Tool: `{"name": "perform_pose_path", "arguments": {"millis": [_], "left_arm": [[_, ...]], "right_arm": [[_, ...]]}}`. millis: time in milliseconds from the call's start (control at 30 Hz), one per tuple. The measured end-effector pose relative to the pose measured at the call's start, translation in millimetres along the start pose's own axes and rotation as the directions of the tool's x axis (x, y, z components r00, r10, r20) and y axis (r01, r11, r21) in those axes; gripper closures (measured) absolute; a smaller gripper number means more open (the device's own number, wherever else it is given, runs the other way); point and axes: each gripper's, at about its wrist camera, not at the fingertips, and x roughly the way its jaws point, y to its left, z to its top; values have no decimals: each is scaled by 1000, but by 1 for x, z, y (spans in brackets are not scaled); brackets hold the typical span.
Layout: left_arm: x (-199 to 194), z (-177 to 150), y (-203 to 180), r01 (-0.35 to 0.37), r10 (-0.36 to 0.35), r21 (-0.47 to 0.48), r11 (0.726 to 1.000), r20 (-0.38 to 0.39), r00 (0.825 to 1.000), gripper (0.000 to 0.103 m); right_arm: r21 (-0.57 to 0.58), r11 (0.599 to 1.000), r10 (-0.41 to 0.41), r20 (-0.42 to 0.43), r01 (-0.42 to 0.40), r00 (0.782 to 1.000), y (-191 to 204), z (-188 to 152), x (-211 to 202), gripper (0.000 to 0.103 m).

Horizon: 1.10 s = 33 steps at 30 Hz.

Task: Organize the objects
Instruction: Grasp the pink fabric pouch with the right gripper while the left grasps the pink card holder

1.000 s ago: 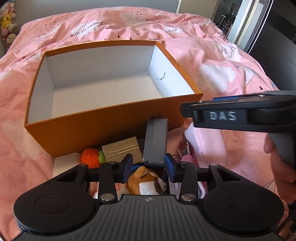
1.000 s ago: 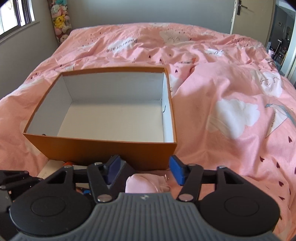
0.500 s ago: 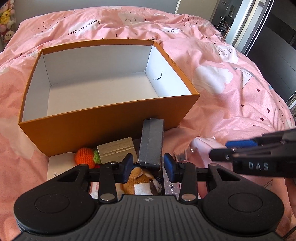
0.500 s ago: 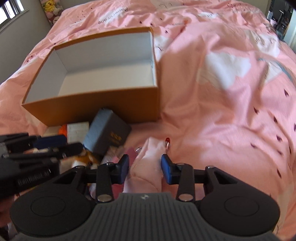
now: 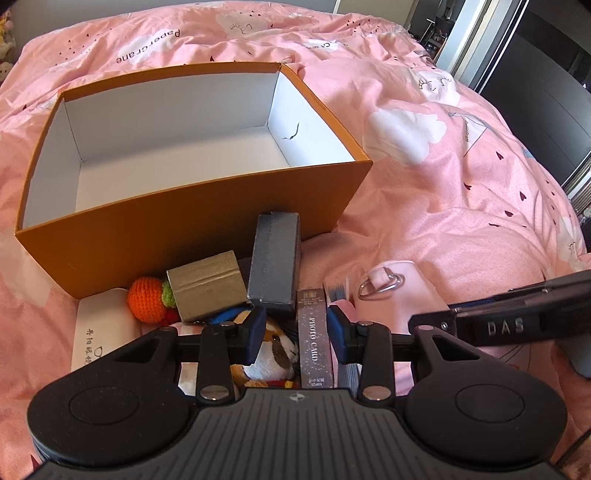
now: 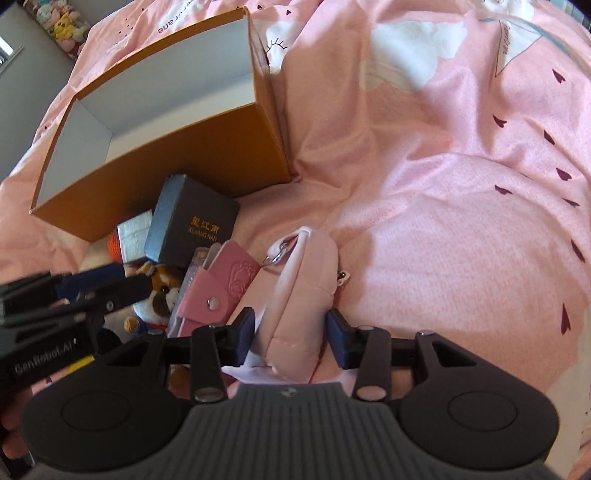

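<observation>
An empty orange box (image 5: 192,229) (image 6: 177,155) with a white inside sits on the pink bed. In front of it lies a pile: a dark grey box (image 5: 275,266) (image 6: 192,225), a gold box (image 5: 207,290), an orange crochet toy (image 5: 146,299), a plush dog (image 5: 271,354) (image 6: 159,291), a silver photo card pack (image 5: 313,336), a pink wallet (image 6: 218,291) and a pink pouch (image 5: 399,291) (image 6: 306,295). My left gripper (image 5: 295,334) is open over the plush dog and card pack. My right gripper (image 6: 290,338) is open, its fingers either side of the pink pouch.
A white card box (image 5: 98,332) lies at the pile's left. The pink duvet (image 5: 461,184) stretches right and behind the orange box. Stuffed toys (image 6: 66,26) line the far wall. Dark wardrobe doors (image 5: 546,92) stand at the right.
My right gripper has dropped low and tilted over the pink pouch, fingers now around it. My left gripper has shifted slightly, showing more of the pile. Both stay open.
</observation>
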Motion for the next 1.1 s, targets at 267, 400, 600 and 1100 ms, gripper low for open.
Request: {"name": "perform_pose_path", "arguments": {"millis": [267, 400, 600, 1100], "left_arm": [[6, 0, -2, 76, -78, -28, 997, -46, 996, 59], [14, 4, -7, 91, -93, -35, 995, -70, 993, 58], [30, 8, -19, 108, -107, 0, 994, -111, 988, 57], [53, 7, -48, 37, -12, 142, 989, -170, 985, 65]], "right_arm": [[64, 996, 71, -23, -69, 997, -16, 10, 17, 57], [73, 993, 98, -24, -96, 995, -23, 9, 18, 63], [-110, 994, -8, 110, 21, 994, -6, 5, -10, 66], [1, 993, 118, 45, -118, 992, -27, 15, 5, 60]]}}
